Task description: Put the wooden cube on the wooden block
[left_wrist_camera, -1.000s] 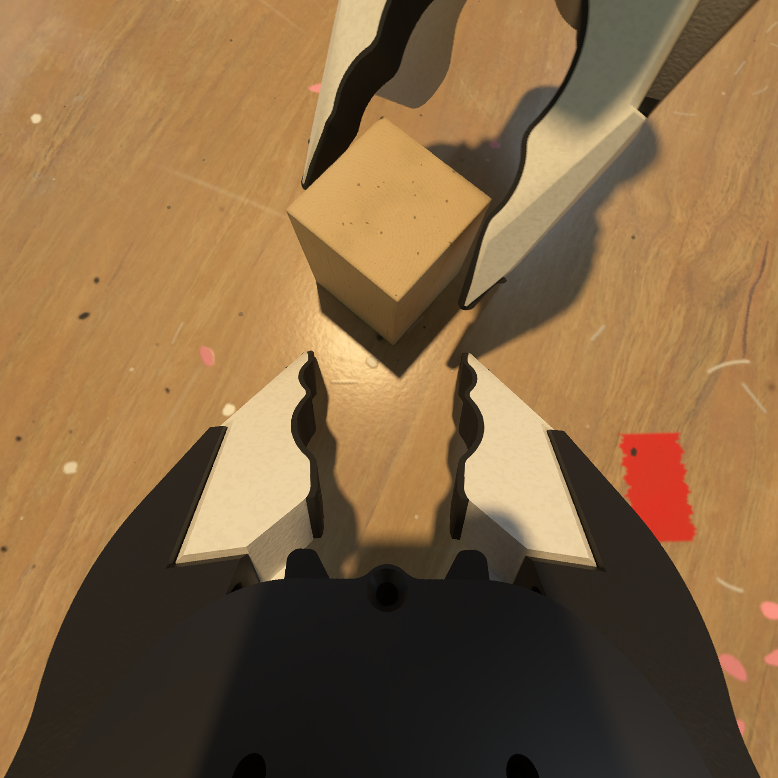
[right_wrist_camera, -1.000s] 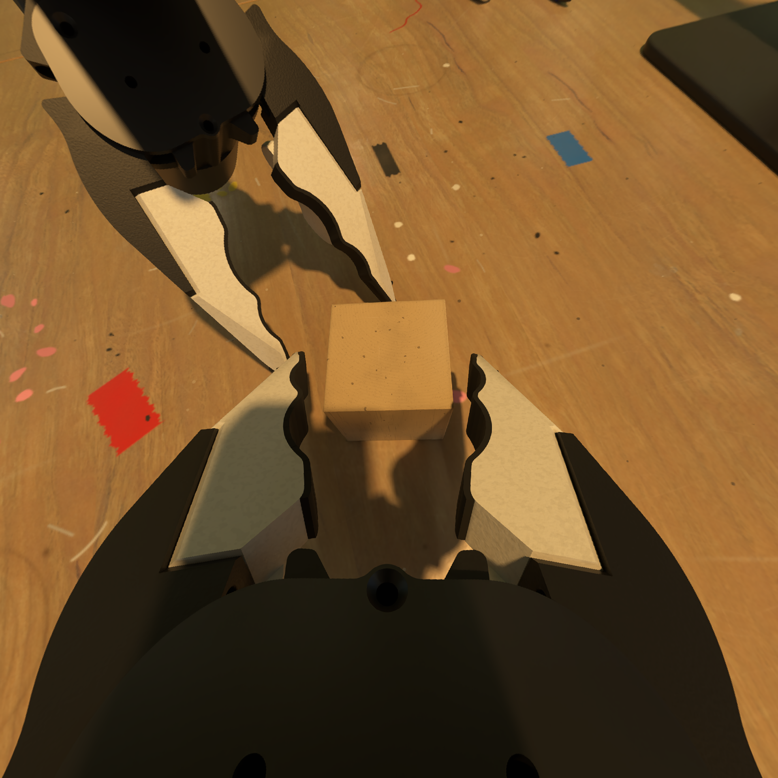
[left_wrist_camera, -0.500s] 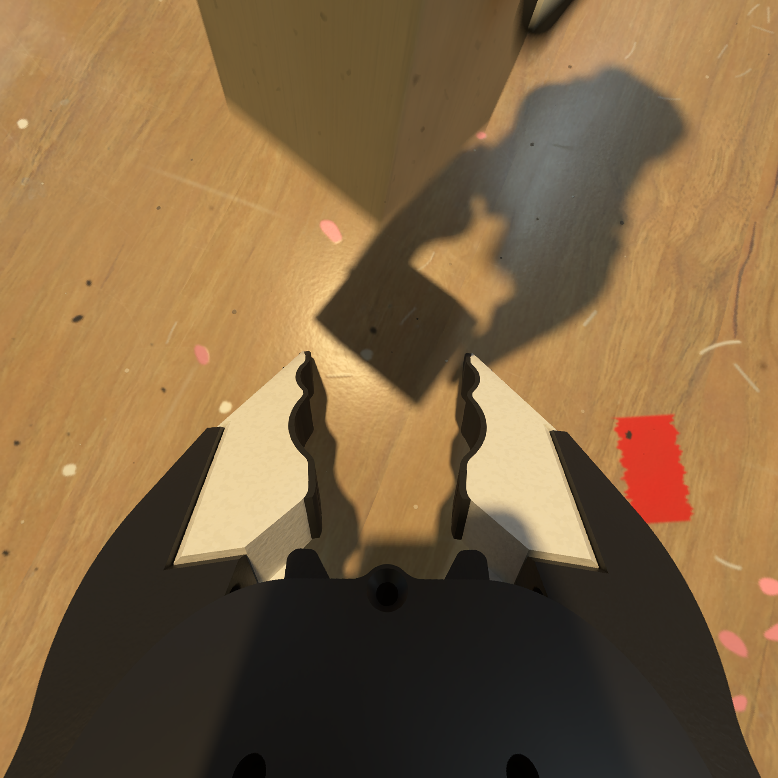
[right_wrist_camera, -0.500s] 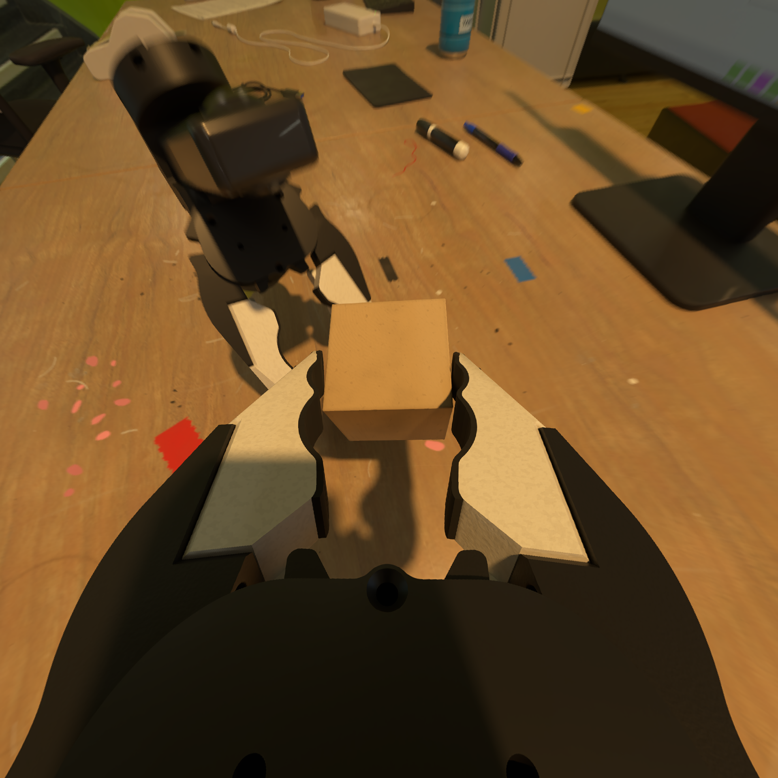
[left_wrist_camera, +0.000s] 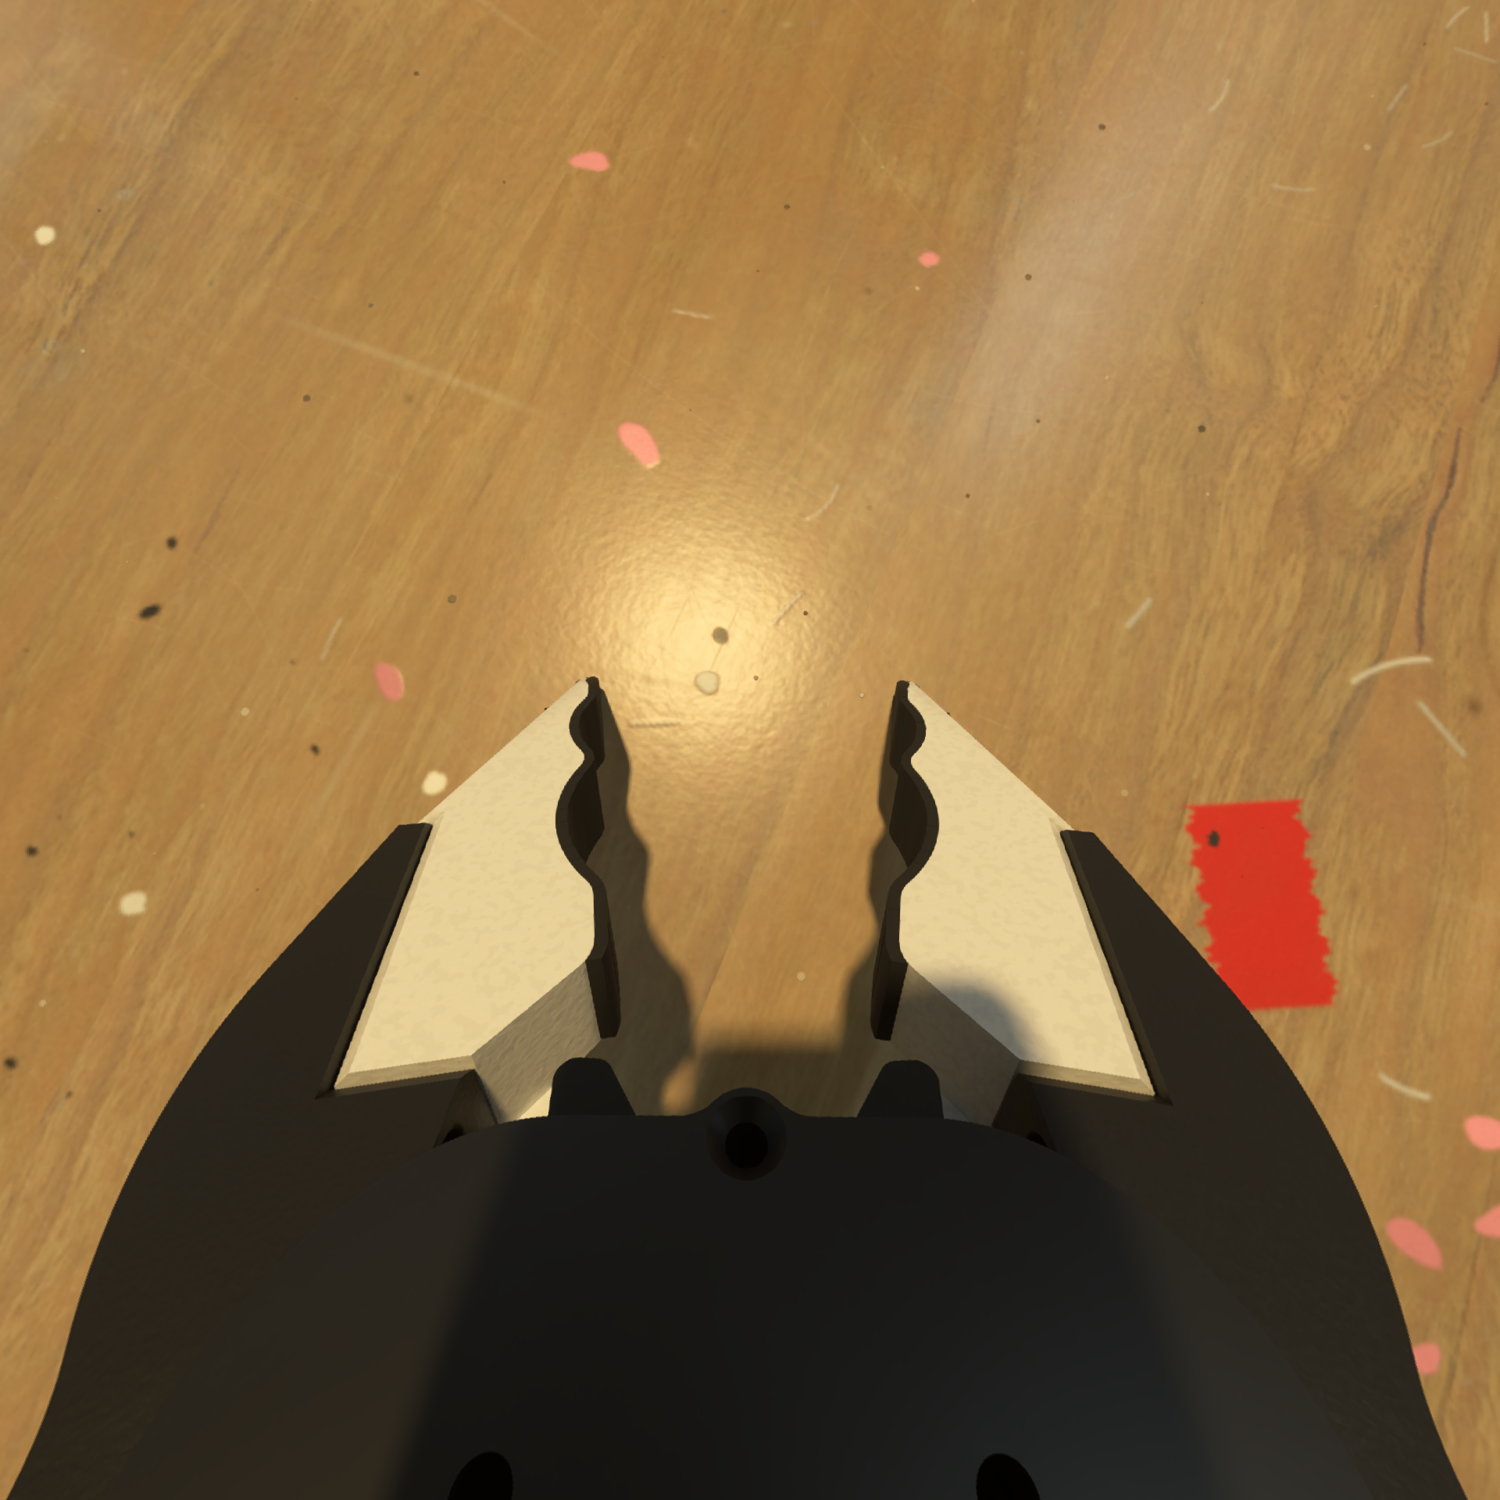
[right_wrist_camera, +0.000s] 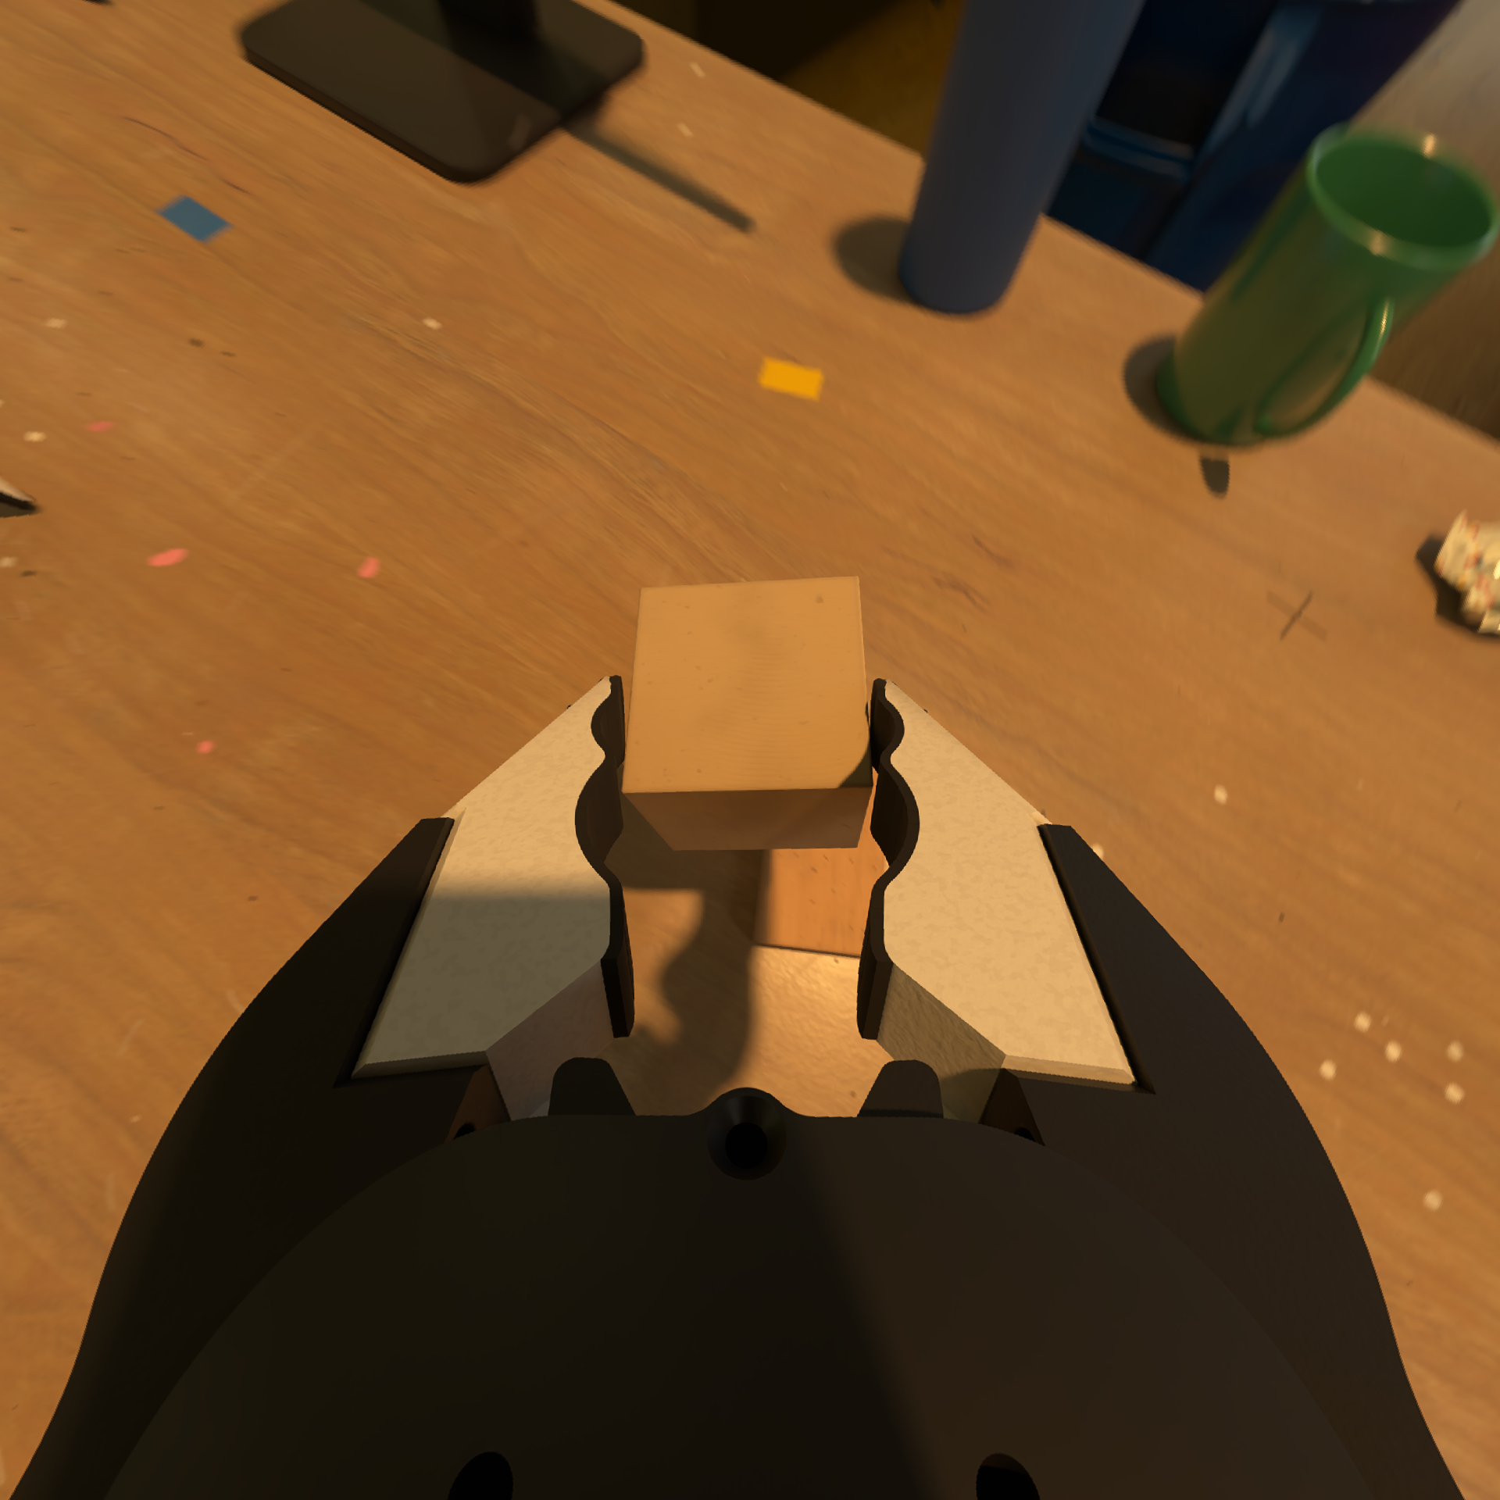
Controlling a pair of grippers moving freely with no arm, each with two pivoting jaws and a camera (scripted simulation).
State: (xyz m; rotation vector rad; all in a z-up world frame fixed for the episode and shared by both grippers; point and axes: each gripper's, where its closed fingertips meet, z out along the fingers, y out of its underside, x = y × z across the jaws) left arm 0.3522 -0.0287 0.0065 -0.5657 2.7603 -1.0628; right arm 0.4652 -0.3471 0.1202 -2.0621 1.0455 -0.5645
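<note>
Wooden cube sat clamped between the right gripper fingertips, raised off the table. Below it, at 6 o'clock, a wooden face showed, possibly the wooden block; view too partial to confirm. Green mug stood at 2 o'clock. Left gripper had its jaws apart, holding nothing, red patch at 3 o'clock.

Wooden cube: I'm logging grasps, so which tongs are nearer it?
Right. The right tongs clamp the wooden cube; the left tongs hang open over bare table.
</note>
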